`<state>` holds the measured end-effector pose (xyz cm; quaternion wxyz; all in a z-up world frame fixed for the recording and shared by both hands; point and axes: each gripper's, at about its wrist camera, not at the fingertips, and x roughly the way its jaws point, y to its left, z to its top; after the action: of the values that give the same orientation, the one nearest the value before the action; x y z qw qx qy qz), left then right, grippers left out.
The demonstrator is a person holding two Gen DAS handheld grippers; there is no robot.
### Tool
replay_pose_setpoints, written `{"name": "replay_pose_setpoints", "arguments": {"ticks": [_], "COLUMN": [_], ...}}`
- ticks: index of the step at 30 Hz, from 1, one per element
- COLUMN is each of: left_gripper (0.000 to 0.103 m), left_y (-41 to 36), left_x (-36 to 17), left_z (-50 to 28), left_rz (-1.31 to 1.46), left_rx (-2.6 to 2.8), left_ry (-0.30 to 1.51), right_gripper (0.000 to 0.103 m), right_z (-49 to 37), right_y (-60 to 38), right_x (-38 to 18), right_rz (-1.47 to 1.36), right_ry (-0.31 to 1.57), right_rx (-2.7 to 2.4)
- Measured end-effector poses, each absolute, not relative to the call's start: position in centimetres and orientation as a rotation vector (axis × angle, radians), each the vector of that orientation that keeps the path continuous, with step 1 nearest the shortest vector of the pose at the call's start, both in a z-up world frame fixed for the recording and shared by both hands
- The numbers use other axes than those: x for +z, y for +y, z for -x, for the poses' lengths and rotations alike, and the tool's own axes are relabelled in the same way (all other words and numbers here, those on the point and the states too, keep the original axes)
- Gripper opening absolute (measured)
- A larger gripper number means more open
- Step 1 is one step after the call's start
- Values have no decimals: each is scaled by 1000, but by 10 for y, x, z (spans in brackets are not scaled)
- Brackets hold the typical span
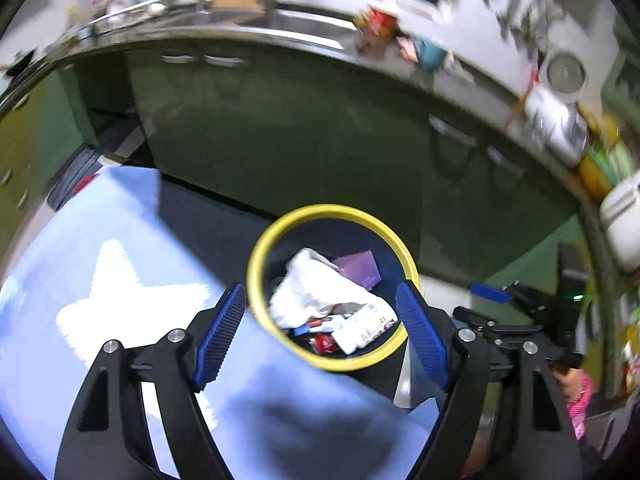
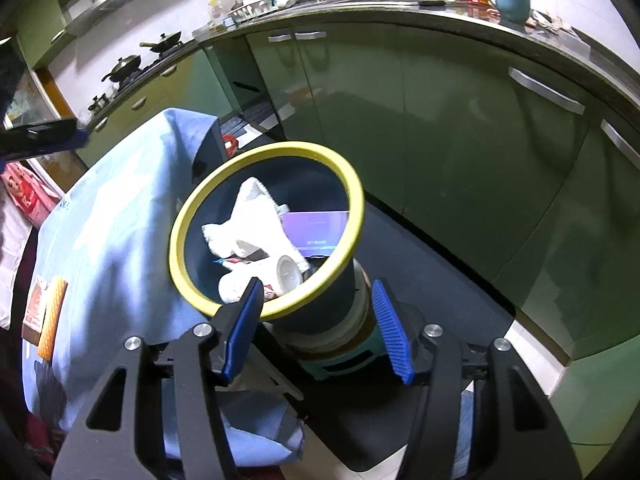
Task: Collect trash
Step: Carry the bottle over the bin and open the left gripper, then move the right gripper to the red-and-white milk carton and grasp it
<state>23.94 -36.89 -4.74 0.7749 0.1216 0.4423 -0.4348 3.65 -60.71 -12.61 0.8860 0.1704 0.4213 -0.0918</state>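
Yellow-rimmed bin (image 2: 354, 216) holds the trash: white crumpled cloth (image 2: 256, 220), purple box (image 2: 316, 230), white cup (image 2: 288, 274). My left gripper (image 1: 326, 334) hangs over the bin, fingers spread, empty. My right gripper (image 2: 318, 326) just beside the bin's near rim, spread, empty. Blue tablecloth (image 2: 112, 220) touches the bin

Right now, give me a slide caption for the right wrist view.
Open right gripper poised empty over yellow-rimmed bin holding white cloth and purple box.

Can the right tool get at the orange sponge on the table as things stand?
Probably yes: right tool is open and empty, and the sponge lies uncovered on the blue tablecloth, off to its left.
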Motion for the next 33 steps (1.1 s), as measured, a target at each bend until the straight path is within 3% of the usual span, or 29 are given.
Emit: {"name": "replay_pose_setpoints", "arguments": {"ticks": [7,16,24,33], "left_gripper": [86,87,88,92], "left_y": [-213,-11,88,124], "left_x": [-25,-84,-147,-172], "left_z": [-273,-307,-311,-314], "left_rz": [-18,228,293,361], "left_rx": [-743,-406,-103,-37], "left_ry": [836,819,763,730], "right_gripper": [54,54,54,54], "right_z": [-55,-77,-81,-88], "right_y": [-548,-421,-285,-173], "right_x": [-110,-74,-60,-87], "right_rz": [-252,-75,68,205], "right_ry": [890,835,827,835], "right_rx": [-102,128,429,494]}}
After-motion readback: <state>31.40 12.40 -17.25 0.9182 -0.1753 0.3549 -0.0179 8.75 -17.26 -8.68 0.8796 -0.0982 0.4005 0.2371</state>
